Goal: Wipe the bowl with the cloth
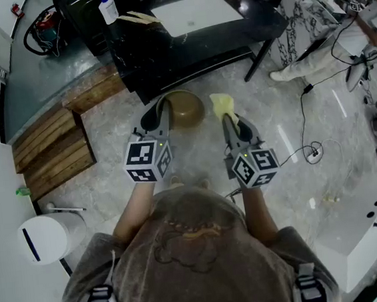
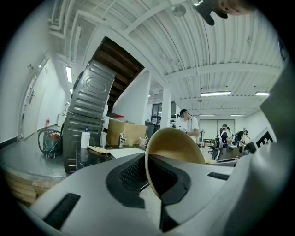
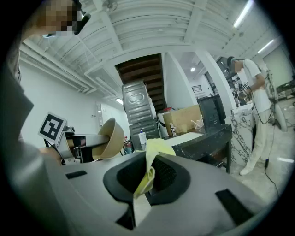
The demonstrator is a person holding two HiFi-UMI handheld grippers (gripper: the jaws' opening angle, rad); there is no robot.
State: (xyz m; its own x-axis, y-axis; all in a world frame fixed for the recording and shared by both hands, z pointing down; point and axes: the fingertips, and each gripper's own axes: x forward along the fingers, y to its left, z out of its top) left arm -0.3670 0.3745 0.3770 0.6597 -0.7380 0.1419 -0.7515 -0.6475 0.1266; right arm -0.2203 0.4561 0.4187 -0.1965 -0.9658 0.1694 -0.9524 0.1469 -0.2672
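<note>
The left gripper [image 1: 164,113] has its fingers [image 2: 131,177] closed on the rim of the brown bowl [image 1: 185,108], one finger inside the rim and one outside. It holds the bowl in the air above the marble floor [image 1: 293,189], tipped onto its side. The right gripper [image 1: 229,118] has its fingers [image 3: 168,177] pinched narrow on a fold of the yellow cloth [image 1: 221,102], whose free end sticks up past the fingertips. In the head view the cloth sits at 3 o'clock of the bowl, just beside it, with a thin gap showing between them. The black table [image 1: 165,52] lies at 12 o'clock of both, carrying a white bottle [image 1: 108,9] and a white board [image 1: 195,13]. Wooden pallets [image 1: 51,151] lie at 9 o'clock of the bowl.
</note>
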